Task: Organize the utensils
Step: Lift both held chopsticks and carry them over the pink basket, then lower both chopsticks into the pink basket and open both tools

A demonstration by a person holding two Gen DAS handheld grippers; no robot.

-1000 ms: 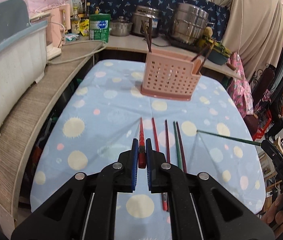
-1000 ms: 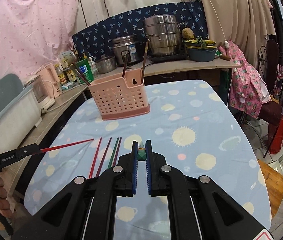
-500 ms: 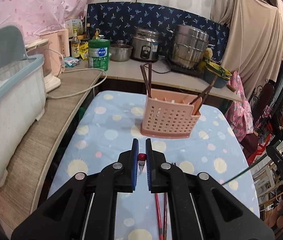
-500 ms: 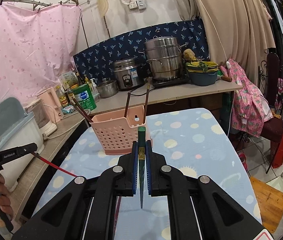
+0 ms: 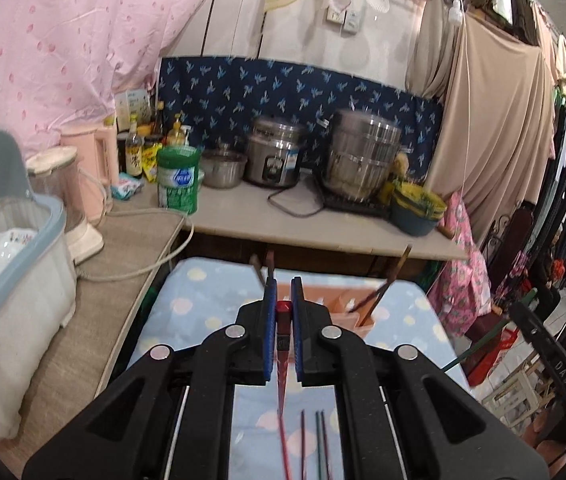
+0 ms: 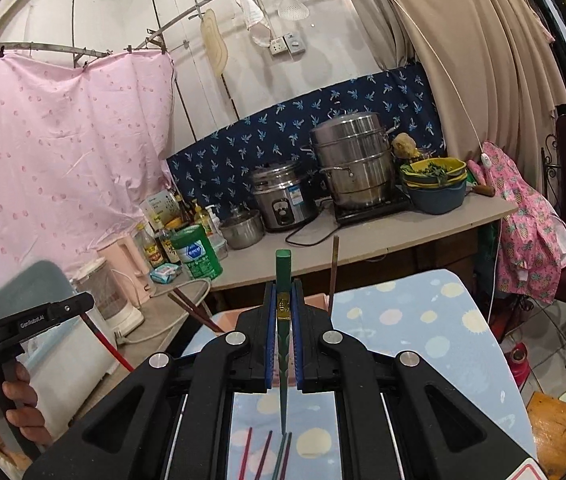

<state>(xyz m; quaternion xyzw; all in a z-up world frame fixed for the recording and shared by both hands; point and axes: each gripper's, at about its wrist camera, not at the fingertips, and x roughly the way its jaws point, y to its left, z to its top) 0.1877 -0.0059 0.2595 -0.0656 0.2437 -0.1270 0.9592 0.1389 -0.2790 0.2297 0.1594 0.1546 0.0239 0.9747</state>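
The left gripper (image 5: 282,312) is clamped on a red chopstick (image 5: 283,380); the right gripper (image 6: 283,312) pinches a green chopstick (image 6: 283,320) (tip hanging down). Three more chopsticks (image 5: 315,440) lie on the tabletop (image 5: 203,304) at 6 o'clock, the pink utensil basket (image 5: 347,304) beyond at 12.

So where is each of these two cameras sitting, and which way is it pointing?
Left wrist view: rides on the left gripper, looks forward over the table to the counter; its own jaws show, shut on a red chopstick.
Right wrist view: rides on the right gripper, faces the same counter from further right; its own jaws show, shut on a green chopstick, plus the person's left hand.
Both views share the steel pots, the pink basket and the chopsticks left on the table.
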